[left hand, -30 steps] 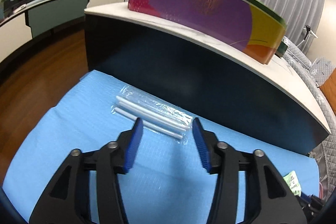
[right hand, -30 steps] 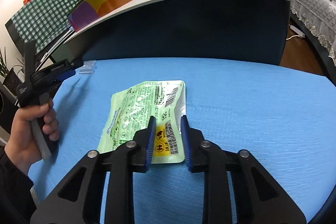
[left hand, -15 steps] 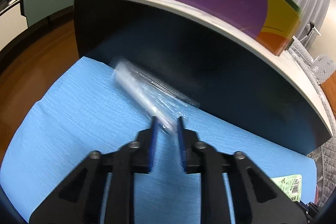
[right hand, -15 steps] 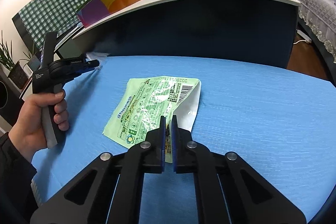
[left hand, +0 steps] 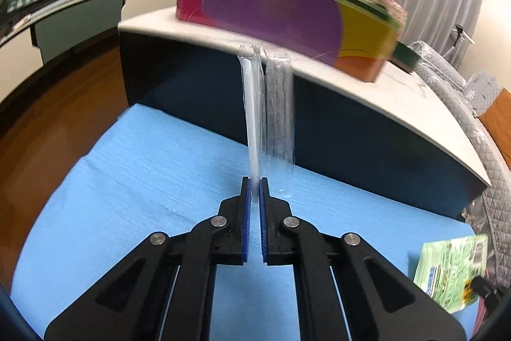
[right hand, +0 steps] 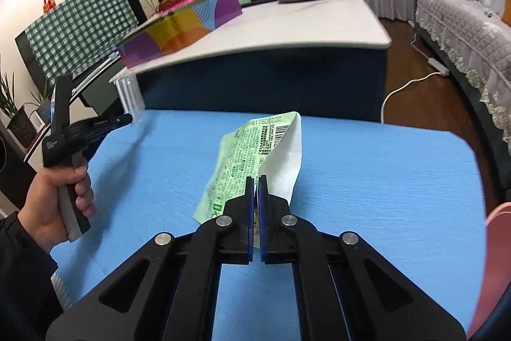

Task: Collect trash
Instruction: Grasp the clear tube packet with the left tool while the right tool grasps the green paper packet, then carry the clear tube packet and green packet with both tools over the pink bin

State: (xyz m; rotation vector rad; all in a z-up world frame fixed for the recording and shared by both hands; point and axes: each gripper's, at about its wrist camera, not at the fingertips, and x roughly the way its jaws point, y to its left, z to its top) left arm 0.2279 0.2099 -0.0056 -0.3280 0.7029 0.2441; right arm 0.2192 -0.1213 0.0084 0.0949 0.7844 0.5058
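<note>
My left gripper (left hand: 255,181) is shut on a clear plastic packet of white straws (left hand: 266,111), which stands up from the jaws above the blue mat (left hand: 153,181). The packet also shows in the right wrist view (right hand: 129,95), held by the left gripper (right hand: 127,118). My right gripper (right hand: 255,179) is shut on a green snack wrapper (right hand: 252,146), lifted off the blue mat (right hand: 367,181) and folded, white inside showing. The wrapper also shows at the lower right of the left wrist view (left hand: 453,270).
A dark blue table with a white top (left hand: 399,91) stands behind the mat, carrying a long colourful box (left hand: 287,15). A pink object (right hand: 495,261) sits at the right edge. A grey quilted sofa (right hand: 463,27) stands to the right.
Both grippers closed on their items and lifted them: the left raised the straw packet upright off the mat, the right raised and folded the green wrapper.
</note>
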